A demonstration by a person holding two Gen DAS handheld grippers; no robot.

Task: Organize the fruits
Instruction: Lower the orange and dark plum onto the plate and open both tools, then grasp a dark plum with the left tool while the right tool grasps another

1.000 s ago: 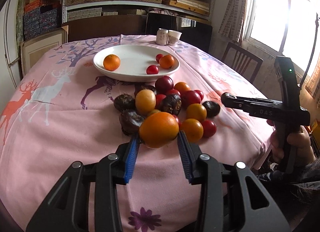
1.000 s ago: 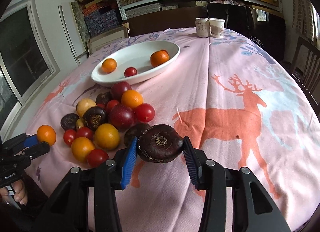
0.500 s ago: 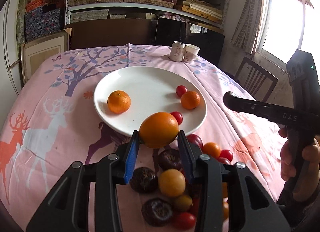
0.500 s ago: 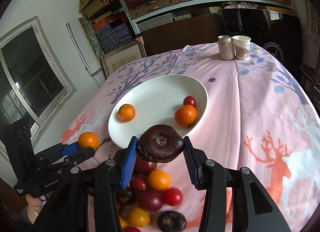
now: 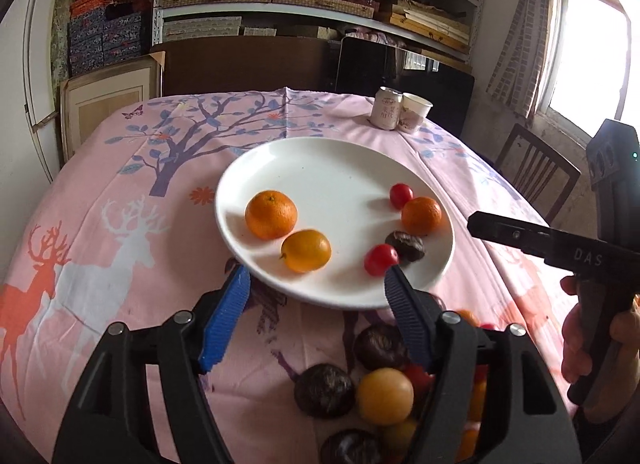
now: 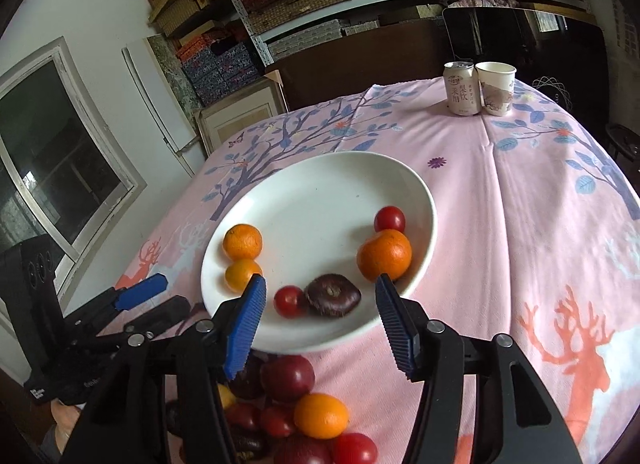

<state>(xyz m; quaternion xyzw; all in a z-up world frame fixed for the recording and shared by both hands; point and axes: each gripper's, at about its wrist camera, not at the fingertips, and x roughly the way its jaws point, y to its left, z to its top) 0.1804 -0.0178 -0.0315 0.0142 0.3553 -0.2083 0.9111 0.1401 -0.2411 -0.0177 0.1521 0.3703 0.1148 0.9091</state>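
The left hand-held gripper [image 5: 316, 284] is seen with its blue-padded jaws opening and nothing between them; a smooth yellow-orange citrus fruit [image 5: 306, 250] lies just ahead on the shallow white ceramic plate [image 5: 320, 160]. The right hand-held gripper [image 6: 320, 296] is likewise opening and holds nothing, with a dark brown wrinkled round fruit [image 6: 332, 295] lying free near the plate's front rim, beside a small red tomato [image 6: 289, 301]. A heap of mixed loose fruits [image 6: 288, 404] is left on the pink deer-printed surface [image 6: 520, 224] below the plate.
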